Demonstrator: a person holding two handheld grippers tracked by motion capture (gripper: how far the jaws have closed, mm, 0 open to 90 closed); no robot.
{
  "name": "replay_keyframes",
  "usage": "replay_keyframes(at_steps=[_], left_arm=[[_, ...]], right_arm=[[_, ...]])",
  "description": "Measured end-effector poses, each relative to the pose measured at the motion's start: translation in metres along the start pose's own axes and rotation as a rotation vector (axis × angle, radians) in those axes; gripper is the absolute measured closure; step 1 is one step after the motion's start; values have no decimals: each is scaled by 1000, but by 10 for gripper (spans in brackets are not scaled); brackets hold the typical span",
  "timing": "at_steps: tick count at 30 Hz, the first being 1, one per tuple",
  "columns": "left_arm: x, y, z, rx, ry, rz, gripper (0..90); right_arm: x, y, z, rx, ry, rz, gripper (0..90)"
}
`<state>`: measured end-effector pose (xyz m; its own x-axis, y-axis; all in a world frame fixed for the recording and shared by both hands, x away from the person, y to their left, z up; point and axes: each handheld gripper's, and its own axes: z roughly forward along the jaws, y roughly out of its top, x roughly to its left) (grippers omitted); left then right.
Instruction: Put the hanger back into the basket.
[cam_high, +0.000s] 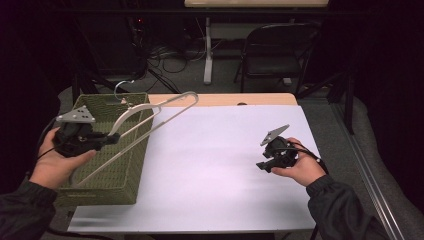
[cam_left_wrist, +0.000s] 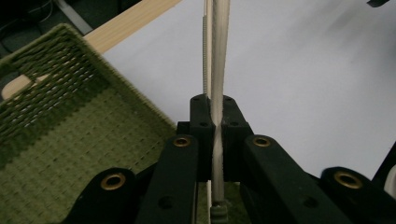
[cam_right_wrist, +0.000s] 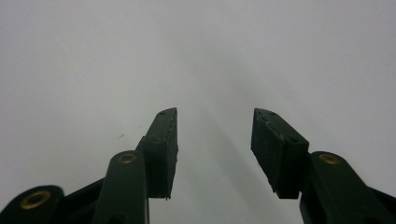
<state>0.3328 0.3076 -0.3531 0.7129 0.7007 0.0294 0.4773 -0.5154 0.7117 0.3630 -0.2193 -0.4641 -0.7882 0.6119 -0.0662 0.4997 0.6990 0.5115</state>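
Note:
A cream clothes hanger (cam_high: 150, 117) with a metal hook is held up over the green woven basket (cam_high: 125, 170) at the table's left. My left gripper (cam_high: 112, 139) is shut on one of its arms; in the left gripper view the hanger (cam_left_wrist: 218, 56) runs upright between the closed jaws of my left gripper (cam_left_wrist: 215, 123). Over the white sheet at the right, my right gripper (cam_high: 261, 166) is held open with nothing between its fingers. In the right gripper view my right gripper (cam_right_wrist: 215, 119) faces bare white table (cam_right_wrist: 196, 56).
The white sheet (cam_high: 215, 165) covers most of the wooden table (cam_high: 225, 99). A folding chair (cam_high: 275, 50), a table leg and cables stand on the floor beyond the far edge. The basket (cam_left_wrist: 60, 140) sits at the table's left edge.

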Motion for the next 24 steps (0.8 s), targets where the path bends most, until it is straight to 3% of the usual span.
replay_keyframes(at_steps=[2,9,13,18,21,24], left_arm=[[4,-3,-3,1,7,0,869],[40,-26,-19,11,62,-19,869],[51,-34,-25,6,74,-31,869],[72,-47,-38,3,86,-38,868],[77,-51,-40,2,93,-40,868],[84,-58,-41,1,105,-45,868]], right_arm=[[0,0,-1,14,6,4,502],[-2,0,0,-31,-14,-1,455],[-2,0,1,-45,-21,-12,455],[-2,0,3,-3,-52,-22,454],[-4,0,4,22,-50,12,430],[-5,0,4,9,-47,32,386]])
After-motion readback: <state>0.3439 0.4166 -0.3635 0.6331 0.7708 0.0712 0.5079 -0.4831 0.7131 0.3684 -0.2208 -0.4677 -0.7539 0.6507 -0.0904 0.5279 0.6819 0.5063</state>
